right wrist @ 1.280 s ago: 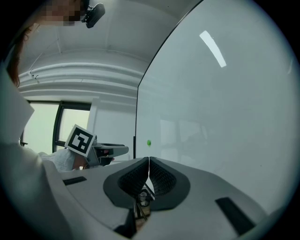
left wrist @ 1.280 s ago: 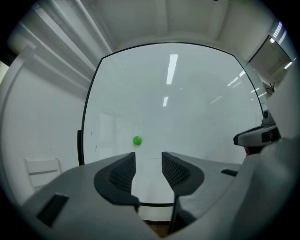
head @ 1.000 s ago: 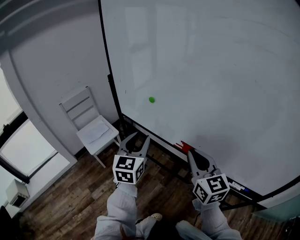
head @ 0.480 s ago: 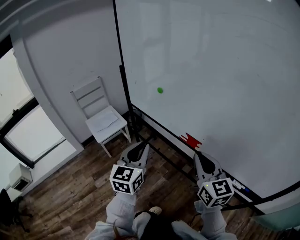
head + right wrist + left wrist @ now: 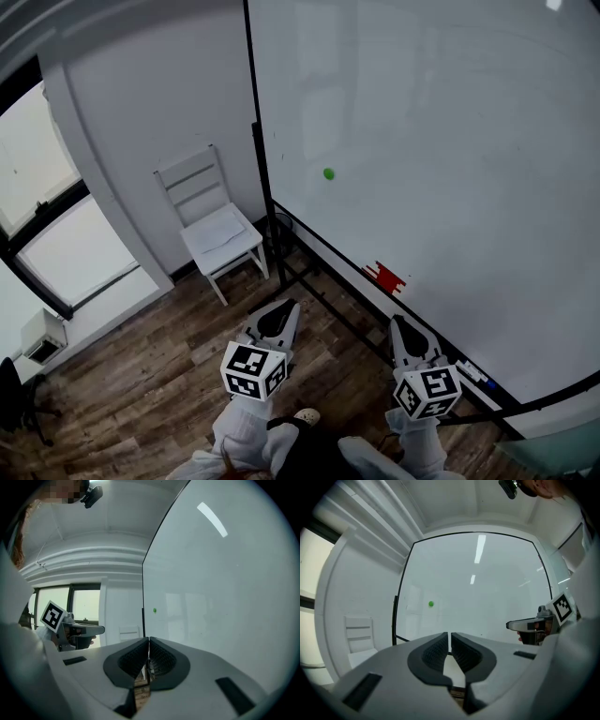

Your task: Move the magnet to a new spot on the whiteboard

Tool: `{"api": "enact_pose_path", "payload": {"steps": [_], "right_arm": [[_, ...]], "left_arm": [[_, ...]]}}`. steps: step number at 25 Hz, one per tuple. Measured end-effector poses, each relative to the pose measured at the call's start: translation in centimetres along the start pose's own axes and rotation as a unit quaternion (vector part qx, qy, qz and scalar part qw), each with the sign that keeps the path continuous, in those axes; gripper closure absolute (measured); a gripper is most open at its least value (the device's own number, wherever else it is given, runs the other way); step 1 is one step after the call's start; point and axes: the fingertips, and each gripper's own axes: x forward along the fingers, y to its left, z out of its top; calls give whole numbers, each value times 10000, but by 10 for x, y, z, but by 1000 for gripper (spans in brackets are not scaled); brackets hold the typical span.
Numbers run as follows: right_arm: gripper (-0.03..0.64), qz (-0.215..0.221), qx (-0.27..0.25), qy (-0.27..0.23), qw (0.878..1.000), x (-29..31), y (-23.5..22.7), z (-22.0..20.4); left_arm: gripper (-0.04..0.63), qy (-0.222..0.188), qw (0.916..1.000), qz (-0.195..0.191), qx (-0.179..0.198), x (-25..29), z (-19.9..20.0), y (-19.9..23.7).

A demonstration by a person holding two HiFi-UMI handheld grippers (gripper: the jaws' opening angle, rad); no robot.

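**Both grippers low and empty, green magnet up on the board**

From where I stand, the person faces a large whiteboard [image 5: 450,141] on a black-framed stand, a gripper in each hand held low in front of the legs, over the wood-plank floor [image 5: 159,375].

The left gripper [image 5: 284,307] points toward the foot of the board. Its jaws are closing: in the left gripper view [image 5: 450,635] only a thin slit is left between the dark ribbed pads, and nothing sits in it. The right gripper [image 5: 397,322] is just off the board's lower rail. Its jaws are together, tips meeting, and they hold nothing, as the right gripper view [image 5: 148,641] shows.

The magnet [image 5: 328,173], a small green dot, sticks to the whiteboard in its lower left part, near the black left edge of the frame. It is well apart from both grippers, above and ahead of them. It shows as the same green speck in the left gripper view [image 5: 431,603] and in the right gripper view [image 5: 154,611].

On the lower rail lies a red object [image 5: 384,277], and farther right a marker [image 5: 473,373]. A white chair [image 5: 216,234] stands against the wall left of the board, beside a window [image 5: 47,216].
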Motion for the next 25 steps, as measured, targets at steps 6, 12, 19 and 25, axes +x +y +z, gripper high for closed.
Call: {"api": "enact_pose_path", "payload": {"steps": [6,12,19,25], "right_arm": [[588,38,162,86,9998,-2,-1,-11],[589,32,284,163,9995,0,-7,-20],[589,37,344,233,9991,3,-9,-24],[589,53,306,240,9992,7,-5,-22]], "left_arm": [[584,57,10000,78,-23,-5,-13,-1],[586,92,9995,264,148,-3,-16,5],[586,65,9996,255,116,0,-17,8],[586,125,9996,230,83,4,-21,11]]}}
